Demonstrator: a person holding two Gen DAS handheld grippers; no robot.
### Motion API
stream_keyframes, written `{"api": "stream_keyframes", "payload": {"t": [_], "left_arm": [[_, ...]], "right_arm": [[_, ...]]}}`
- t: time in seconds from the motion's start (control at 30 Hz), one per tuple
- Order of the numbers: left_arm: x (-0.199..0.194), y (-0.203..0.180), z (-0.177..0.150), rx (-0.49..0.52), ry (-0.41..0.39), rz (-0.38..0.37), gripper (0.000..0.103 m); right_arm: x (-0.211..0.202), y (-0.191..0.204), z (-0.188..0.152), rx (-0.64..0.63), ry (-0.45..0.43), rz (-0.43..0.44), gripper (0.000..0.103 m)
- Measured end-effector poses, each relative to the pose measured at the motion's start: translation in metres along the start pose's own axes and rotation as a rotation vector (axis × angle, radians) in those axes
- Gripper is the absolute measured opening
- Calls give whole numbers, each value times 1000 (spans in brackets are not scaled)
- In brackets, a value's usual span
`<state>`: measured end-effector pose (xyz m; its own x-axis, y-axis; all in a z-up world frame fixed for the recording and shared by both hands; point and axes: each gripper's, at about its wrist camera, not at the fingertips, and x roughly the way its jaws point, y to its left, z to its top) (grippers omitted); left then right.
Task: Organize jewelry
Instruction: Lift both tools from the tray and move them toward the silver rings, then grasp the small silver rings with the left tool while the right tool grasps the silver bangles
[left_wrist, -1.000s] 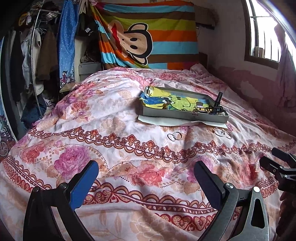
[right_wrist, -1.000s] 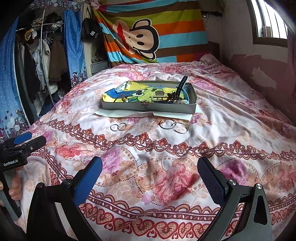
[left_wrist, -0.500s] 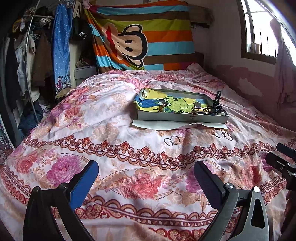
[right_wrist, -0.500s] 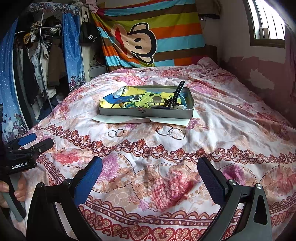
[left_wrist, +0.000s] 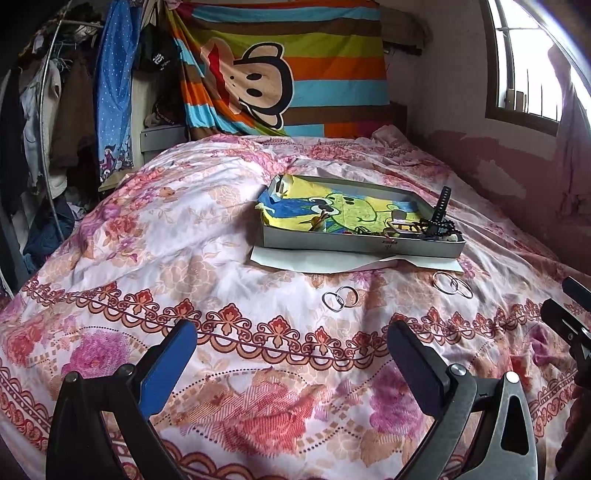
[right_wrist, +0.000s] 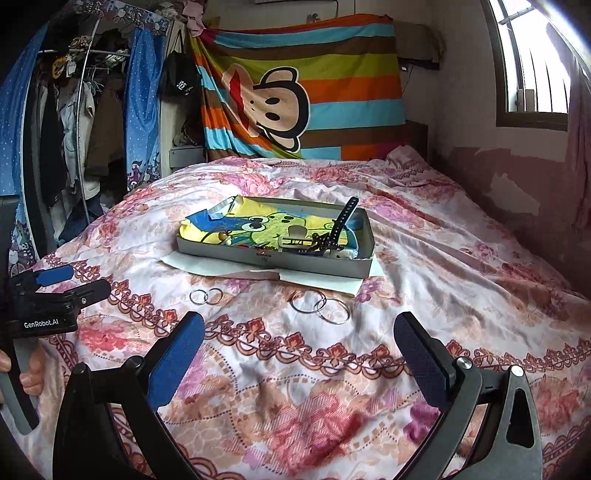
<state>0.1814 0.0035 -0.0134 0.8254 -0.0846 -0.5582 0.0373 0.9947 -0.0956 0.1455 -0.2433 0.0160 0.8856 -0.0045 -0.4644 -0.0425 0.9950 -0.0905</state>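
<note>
Left wrist view, contents by size. Bed (left_wrist: 155, 236): floral cover, carrying everything. Grey tray (left_wrist: 354, 243): middle of the bed toward the headboard, on white paper (left_wrist: 317, 260), lined with a cartoon cloth, black strap and beads heaped at its right end. Larger ring pair (left_wrist: 451, 283): on the cover just before the tray's right front corner. Smaller ring pair (left_wrist: 340, 297): on the cover before the tray's front edge, left of the larger pair. Our left gripper (left_wrist: 291, 363) and right gripper (right_wrist: 301, 360): both released, jaws spread, empty, near the foot edge, well apart from the rings. We judge the step to be the approach; next, each must descend over a ring pair and pinch thin metal off soft cloth.
</note>
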Motion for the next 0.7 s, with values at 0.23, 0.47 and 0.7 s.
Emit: {"api": "stream_keyframes", "payload": {"t": [0.23, 0.47, 0.7], "left_arm": [[29, 7, 5, -44, 56, 5, 103], [53, 7, 9, -51, 97, -12, 103], [87, -1, 12, -23, 210, -83, 103]], "right_arm": [[19, -10, 4, 23, 7, -31, 101], [44, -15, 3, 22, 40, -44, 101], [77, -31, 1, 8, 95, -37, 101]]}}
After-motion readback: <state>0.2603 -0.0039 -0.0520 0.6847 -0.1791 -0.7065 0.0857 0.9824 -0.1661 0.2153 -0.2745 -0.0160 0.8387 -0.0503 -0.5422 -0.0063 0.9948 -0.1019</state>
